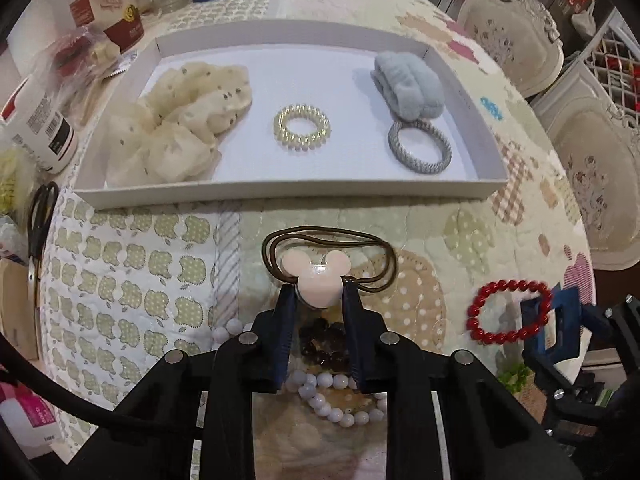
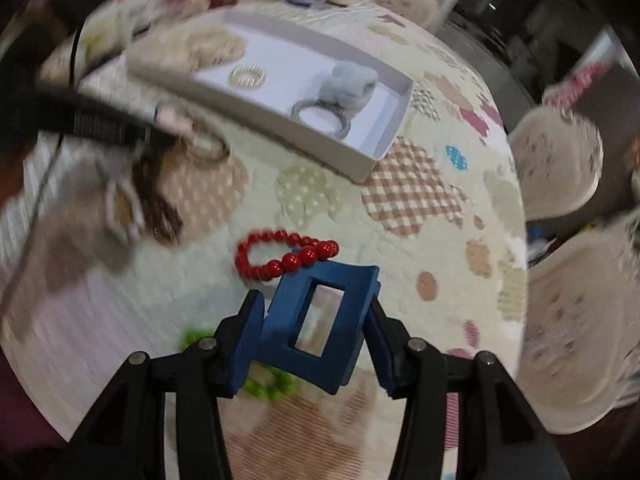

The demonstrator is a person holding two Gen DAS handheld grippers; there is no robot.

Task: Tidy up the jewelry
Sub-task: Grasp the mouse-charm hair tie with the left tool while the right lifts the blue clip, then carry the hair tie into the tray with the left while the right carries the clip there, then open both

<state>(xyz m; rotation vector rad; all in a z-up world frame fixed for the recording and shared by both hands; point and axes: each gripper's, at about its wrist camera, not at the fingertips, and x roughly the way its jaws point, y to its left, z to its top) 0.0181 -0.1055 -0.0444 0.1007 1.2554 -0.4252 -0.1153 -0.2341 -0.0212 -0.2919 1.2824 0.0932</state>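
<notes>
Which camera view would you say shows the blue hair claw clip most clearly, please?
The right wrist view: the blue claw clip sits large and central, held between that tool's fingers, its rectangular cut-out plain. The left wrist view catches only part of it at the right edge, beside the red bead bracelet.

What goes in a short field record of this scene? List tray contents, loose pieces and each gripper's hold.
tray: white, on the quilted cloth
in tray: cream scrunchie; pearl coil tie; grey hair tie with blue fluffy piece
loose on cloth: red bead bracelet; white bead bracelet; dark bead bracelet
left gripper: shut on pink mouse-head hair tie
right gripper: shut on blue hair claw
</notes>
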